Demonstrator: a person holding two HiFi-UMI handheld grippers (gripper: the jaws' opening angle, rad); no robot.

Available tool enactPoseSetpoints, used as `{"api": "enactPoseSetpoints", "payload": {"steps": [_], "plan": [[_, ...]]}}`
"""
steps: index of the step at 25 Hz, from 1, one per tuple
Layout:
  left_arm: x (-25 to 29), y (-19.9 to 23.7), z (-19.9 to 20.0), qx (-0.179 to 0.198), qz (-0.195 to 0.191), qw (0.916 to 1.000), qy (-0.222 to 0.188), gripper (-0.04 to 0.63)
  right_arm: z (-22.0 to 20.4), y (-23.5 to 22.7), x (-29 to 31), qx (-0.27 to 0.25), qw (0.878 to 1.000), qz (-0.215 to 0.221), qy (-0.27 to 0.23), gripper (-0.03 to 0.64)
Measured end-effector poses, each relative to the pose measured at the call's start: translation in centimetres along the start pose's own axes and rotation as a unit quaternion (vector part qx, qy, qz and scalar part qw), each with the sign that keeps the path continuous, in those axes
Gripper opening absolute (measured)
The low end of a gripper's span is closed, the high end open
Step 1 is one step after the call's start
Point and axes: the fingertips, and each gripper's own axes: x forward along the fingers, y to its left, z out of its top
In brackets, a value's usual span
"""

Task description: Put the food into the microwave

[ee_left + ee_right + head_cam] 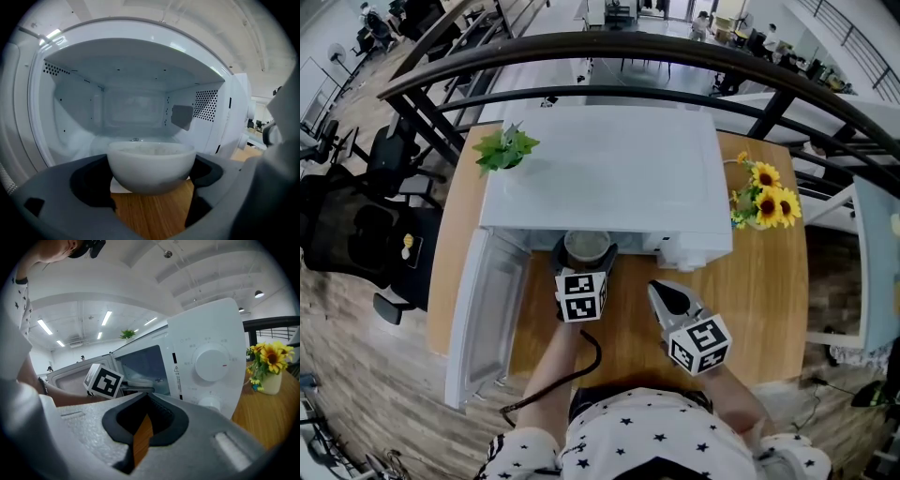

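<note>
In the head view, my left gripper point(585, 255) is clamped on the round white ceramic bowl point(587, 246) at the mouth of the white box-shaped microwave oven point(609, 169). Its white door point(487, 323) is swung open to the left, and my right gripper point(667, 298) hovers near over the light wooden table point(769, 300), with yellow sunflowers point(766, 197) to the oven's right. In the left gripper view, both jaws press the bowl's sides, pale food fills it nearly to the rim, and the oven cavity stands directly behind. In the right gripper view, the jaws are closed to a thin slit holding nothing, facing the oven's two-dial control panel point(211, 366).
</note>
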Motion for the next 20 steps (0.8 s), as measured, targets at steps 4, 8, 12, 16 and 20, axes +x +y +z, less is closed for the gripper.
{"api": "enactPoseSetpoints", "payload": {"steps": [4, 8, 12, 16, 20], "plan": [[0.6, 0.2, -0.2, -0.003, 0.003, 1.0000, 0.002, 0.485, -0.1, -0.1, 0.1, 0.000, 1.000, 0.002, 0.002, 0.006], [1.0, 0.3, 0.0, -0.005, 0.001, 1.0000, 0.000, 0.485, -0.1, -0.1, 0.2, 0.000, 1.000, 0.002, 0.003, 0.006], [1.6, 0.5, 0.5, -0.010, 0.005, 0.9999, -0.001, 0.485, 0.0, -0.2, 0.1, 0.001, 1.000, 0.001, 0.003, 0.006], [2.1, 0.9, 0.8, -0.026, 0.012, 0.9996, -0.004, 0.485, -0.2, -0.3, 0.2, 0.001, 1.000, 0.002, 0.004, 0.006], [2.8, 1.1, 1.2, -0.018, 0.016, 0.9997, -0.001, 0.485, -0.2, -0.2, 0.2, 0.000, 1.000, 0.002, 0.004, 0.006]]}}
